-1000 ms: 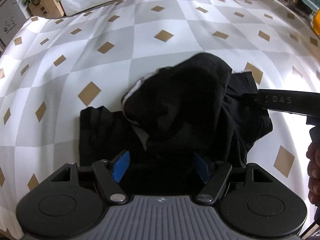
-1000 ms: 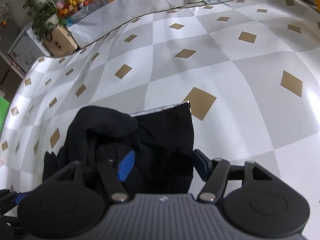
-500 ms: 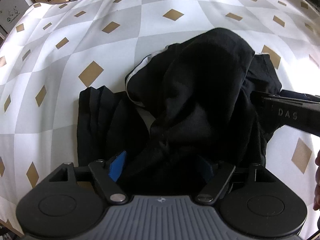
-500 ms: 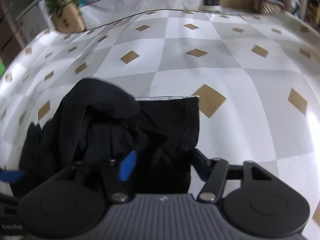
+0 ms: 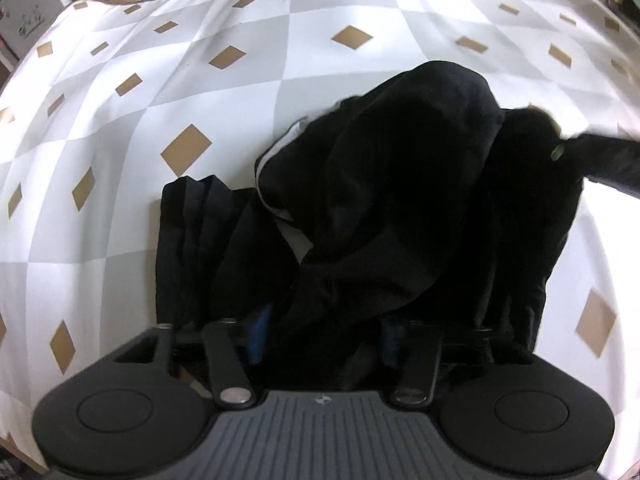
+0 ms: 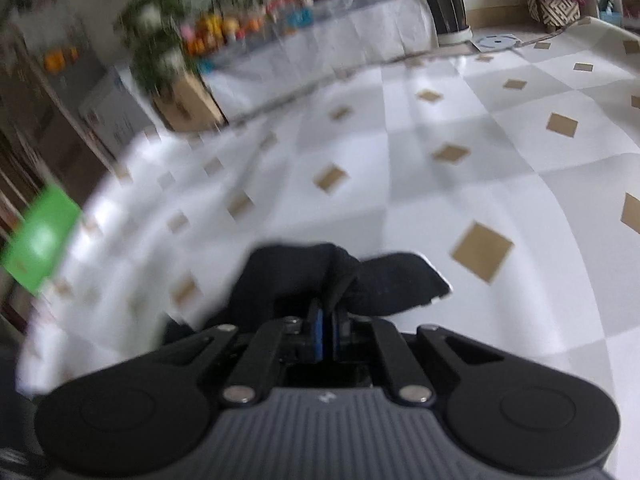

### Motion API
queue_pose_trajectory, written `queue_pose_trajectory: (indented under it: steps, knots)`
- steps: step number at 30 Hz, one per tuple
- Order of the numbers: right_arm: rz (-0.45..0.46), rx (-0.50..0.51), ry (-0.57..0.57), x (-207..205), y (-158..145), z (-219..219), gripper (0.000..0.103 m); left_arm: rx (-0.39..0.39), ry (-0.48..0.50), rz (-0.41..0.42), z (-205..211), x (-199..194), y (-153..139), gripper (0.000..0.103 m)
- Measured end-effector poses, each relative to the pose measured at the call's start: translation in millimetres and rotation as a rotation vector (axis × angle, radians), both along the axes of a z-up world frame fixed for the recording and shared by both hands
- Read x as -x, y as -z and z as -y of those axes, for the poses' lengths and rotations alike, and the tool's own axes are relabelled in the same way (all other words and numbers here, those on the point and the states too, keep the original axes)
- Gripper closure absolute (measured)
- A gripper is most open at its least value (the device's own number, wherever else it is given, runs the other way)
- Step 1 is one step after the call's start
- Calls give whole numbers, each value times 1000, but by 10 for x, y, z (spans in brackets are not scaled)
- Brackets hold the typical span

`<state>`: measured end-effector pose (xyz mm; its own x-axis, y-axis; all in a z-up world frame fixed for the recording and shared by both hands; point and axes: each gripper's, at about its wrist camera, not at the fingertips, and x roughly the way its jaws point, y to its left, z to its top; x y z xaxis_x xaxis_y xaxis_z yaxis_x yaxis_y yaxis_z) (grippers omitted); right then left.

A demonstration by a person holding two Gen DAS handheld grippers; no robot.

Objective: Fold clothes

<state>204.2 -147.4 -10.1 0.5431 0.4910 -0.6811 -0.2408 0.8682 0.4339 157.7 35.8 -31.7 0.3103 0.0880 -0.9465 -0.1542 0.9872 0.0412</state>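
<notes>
A crumpled black garment (image 5: 400,200) with a white inner trim lies bunched on the checked tablecloth (image 5: 200,80). Its near edge drapes over my left gripper (image 5: 324,332), whose blue pads stand wide apart, open, with loose cloth between them. One finger (image 5: 592,156) of the right gripper reaches into the pile from the right, blurred. In the right wrist view my right gripper (image 6: 326,320) is shut on a fold of the black garment (image 6: 288,280), which bunches up just past the pads. That view is motion-blurred.
The cloth with tan diamonds stretches far beyond the garment. A cardboard box with a plant (image 6: 188,100) stands past the table's far left edge. Behind it is a covered side table with fruit (image 6: 320,40). A green item (image 6: 40,240) sits at the left, a woven basket (image 6: 554,8) far right.
My right gripper went from open to shut on the garment's fabric and swung, blurring its view. The left gripper stayed open at the near edge. The pile has shifted slightly.
</notes>
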Motion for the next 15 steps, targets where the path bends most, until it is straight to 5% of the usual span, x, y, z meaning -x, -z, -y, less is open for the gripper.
queue_pose_trajectory:
  steps: [6, 15]
  knots:
    - [44, -121, 11, 76, -336, 137, 99, 38, -52, 45, -91, 49, -190, 76]
    - [99, -240, 23, 443, -654, 314, 99, 88, -65, 112, -127, 290, -522, 78]
